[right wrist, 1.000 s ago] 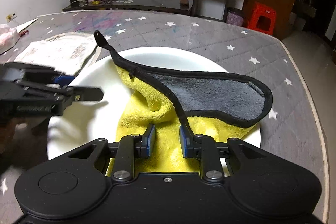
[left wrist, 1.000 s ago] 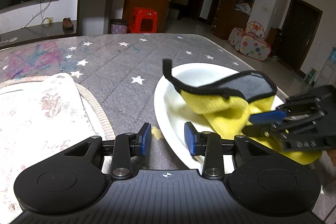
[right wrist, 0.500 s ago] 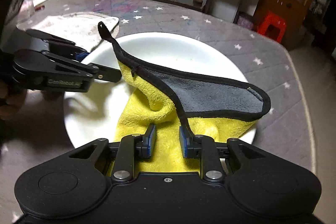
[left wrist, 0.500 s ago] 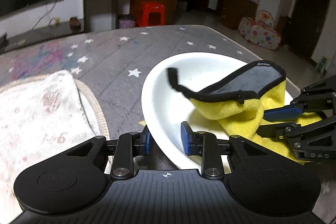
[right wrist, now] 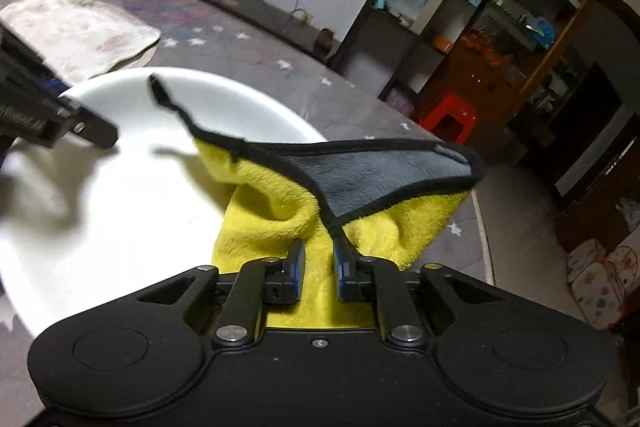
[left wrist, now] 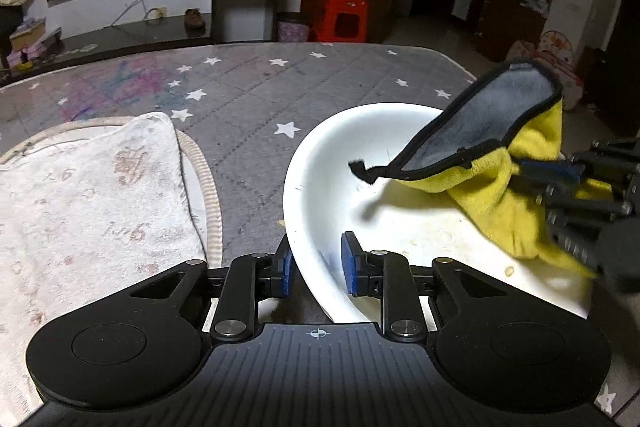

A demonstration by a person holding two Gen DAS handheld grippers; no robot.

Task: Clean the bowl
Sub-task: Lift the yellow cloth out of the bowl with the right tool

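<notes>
Since a second ago the left gripper point(left wrist: 316, 263) has closed its fingers on the near rim of the bowl point(left wrist: 360, 155) and tipped it up; then the bowl lay flat with the fingers apart, one either side of the rim.

Left wrist view: the fingers pinch the white wall, one pad outside, one inside. The bowl sits tilted on the starry tabletop point(left wrist: 248, 95), beside a pale towel point(left wrist: 88, 195). Faint smears and a crumb show on its inner floor. The right gripper point(left wrist: 560, 187) enters from the right, holding the cloth point(left wrist: 504, 203) inside the bowl.

Right wrist view: the right gripper point(right wrist: 318, 271) has just been closing its fingers, and they clamp a bunched fold of the yellow cloth point(right wrist: 272, 219), grey flap raised over the bowl point(right wrist: 120, 211).

Risk, as I judge it: the glazed rim is held by a narrow pinch, so hard wiping could slip it free or flip the bowl
</notes>
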